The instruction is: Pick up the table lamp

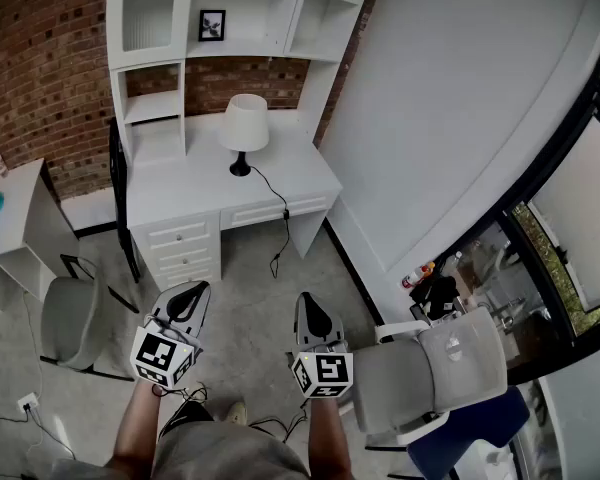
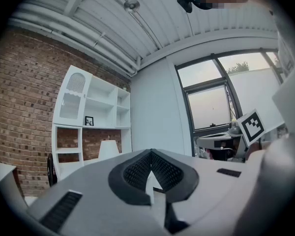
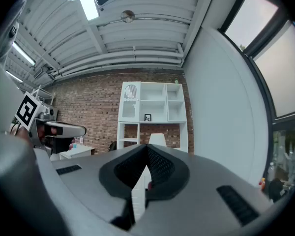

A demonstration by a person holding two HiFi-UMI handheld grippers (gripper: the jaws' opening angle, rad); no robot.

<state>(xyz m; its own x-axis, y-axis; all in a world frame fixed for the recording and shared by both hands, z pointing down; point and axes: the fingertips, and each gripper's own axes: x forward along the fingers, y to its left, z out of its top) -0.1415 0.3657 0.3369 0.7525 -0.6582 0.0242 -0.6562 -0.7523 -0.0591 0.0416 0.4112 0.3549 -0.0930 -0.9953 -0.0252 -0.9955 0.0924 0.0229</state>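
Note:
The table lamp (image 1: pixel 244 125) has a white shade and a black foot. It stands upright on the white desk (image 1: pixel 190 193), under the hutch, and its black cord (image 1: pixel 276 208) hangs over the desk's front. Both grippers are held level over the floor, well short of the desk. My left gripper (image 1: pixel 192 291) is shut with nothing in it, and so is my right gripper (image 1: pixel 308 301). In the left gripper view the lamp (image 2: pixel 108 149) shows far off, above the closed left gripper (image 2: pixel 151 154). The right gripper view has the lamp (image 3: pixel 156 139) just above the closed right gripper (image 3: pixel 147 149).
A grey chair (image 1: pixel 70 320) stands to the left of me and another grey chair (image 1: pixel 445 366) to the right. A dark chair (image 1: pixel 116 173) is at the desk's left end, next to a small white table (image 1: pixel 20 223). A white wall and windows close the right side.

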